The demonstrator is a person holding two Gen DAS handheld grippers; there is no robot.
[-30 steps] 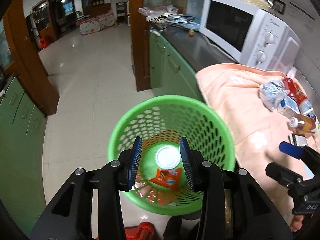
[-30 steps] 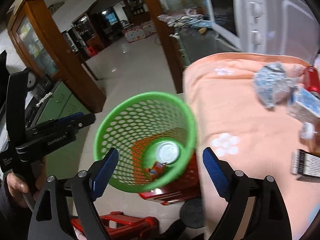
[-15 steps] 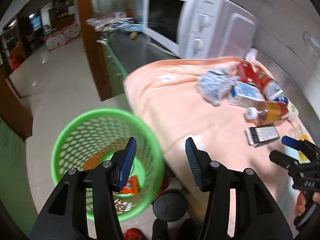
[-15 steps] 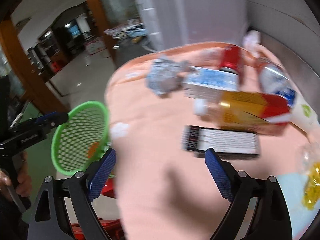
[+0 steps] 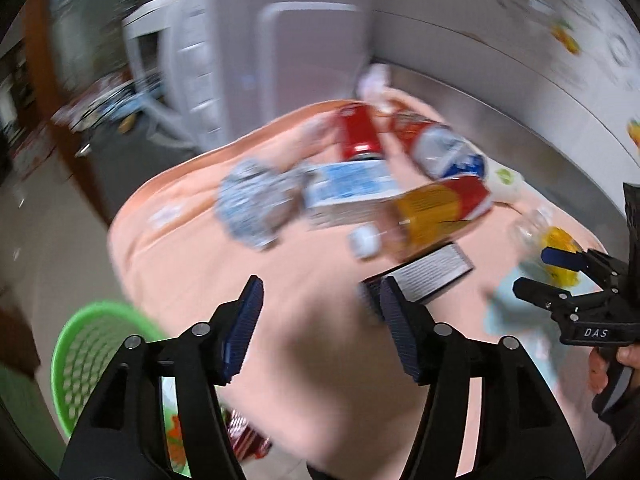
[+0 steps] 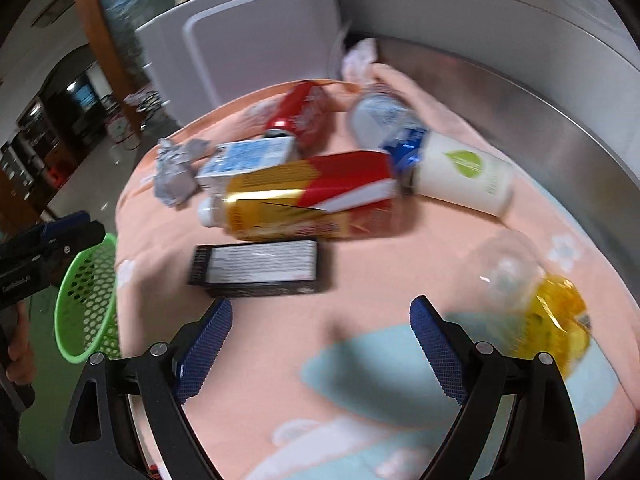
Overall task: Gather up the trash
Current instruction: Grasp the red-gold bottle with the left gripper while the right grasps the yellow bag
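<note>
Much of the left wrist view is smeared by motion blur, so labels on the trash cannot be read there, and the green basket point(image 5: 92, 344) is cut off behind the left gripper point(image 5: 320, 324). In the right wrist view only part of the basket's rim and mesh wall point(image 6: 86, 304) is seen, beside the edge of the tabletop, which is covered by a peach cloth point(image 6: 360, 280).

The trash is spread on that cloth. A crumpled silver wrapper point(image 6: 176, 172) is seen at the far left, next to a blue-and-white carton point(image 6: 248, 160). A red can point(image 6: 298, 114) lies behind the carton. A bottle with a gold and red label point(image 6: 304, 196) and a white cap lies on its side, with a black flat box point(image 6: 258, 266) just in front of it. A white cup with a green leaf mark point(image 6: 460, 178) and a clear plastic bottle point(image 6: 388, 118) lie further right. A clear and yellow wrapper point(image 6: 544, 308) is blurred near the right gripper point(image 6: 320, 344).

The jaws of both grippers are spread wide, with nothing held between them, above the cloth.
</note>
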